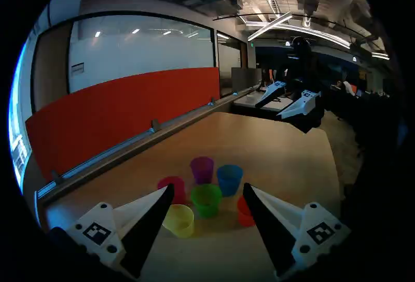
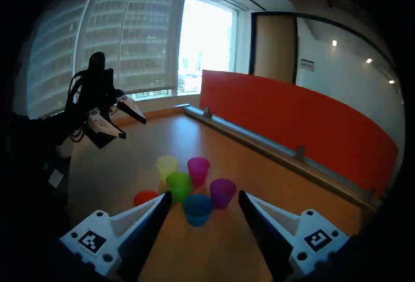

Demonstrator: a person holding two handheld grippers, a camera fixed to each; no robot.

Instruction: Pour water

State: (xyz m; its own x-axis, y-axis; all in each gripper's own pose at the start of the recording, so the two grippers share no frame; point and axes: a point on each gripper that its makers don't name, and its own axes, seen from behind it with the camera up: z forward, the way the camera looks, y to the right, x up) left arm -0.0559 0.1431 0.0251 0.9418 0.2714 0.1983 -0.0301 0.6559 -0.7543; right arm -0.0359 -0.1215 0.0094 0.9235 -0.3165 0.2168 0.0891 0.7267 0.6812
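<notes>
Nearest the lens in the left gripper view, the left gripper (image 1: 206, 185) is seen with its two fingers spread wide and nothing held between them. Six plastic cups are clustered on the wooden table (image 1: 290, 152) just beyond the fingertips. A green cup (image 1: 206, 200) is placed at the centre. Around it, a purple cup (image 1: 202, 169) is found at twelve o'clock, a blue cup (image 1: 229, 178) at one o'clock, a pink cup (image 1: 173, 188) at ten o'clock, a yellow cup (image 1: 179, 220) at seven o'clock and a red cup (image 1: 243, 214) at four o'clock, partly hidden by the finger on that side. All are set upright and close together; whether any holds water cannot be told. A red partition (image 1: 129, 106) is run along the table edge at ten o'clock. In the right gripper view, the right gripper (image 2: 204, 194) is likewise held wide open and empty, with the same cluster between and beyond its fingers. The left gripper is seen there at ten o'clock, well apart from the cups, carried by a person in a dark sleeve (image 2: 36, 126), its jaws parted.
</notes>
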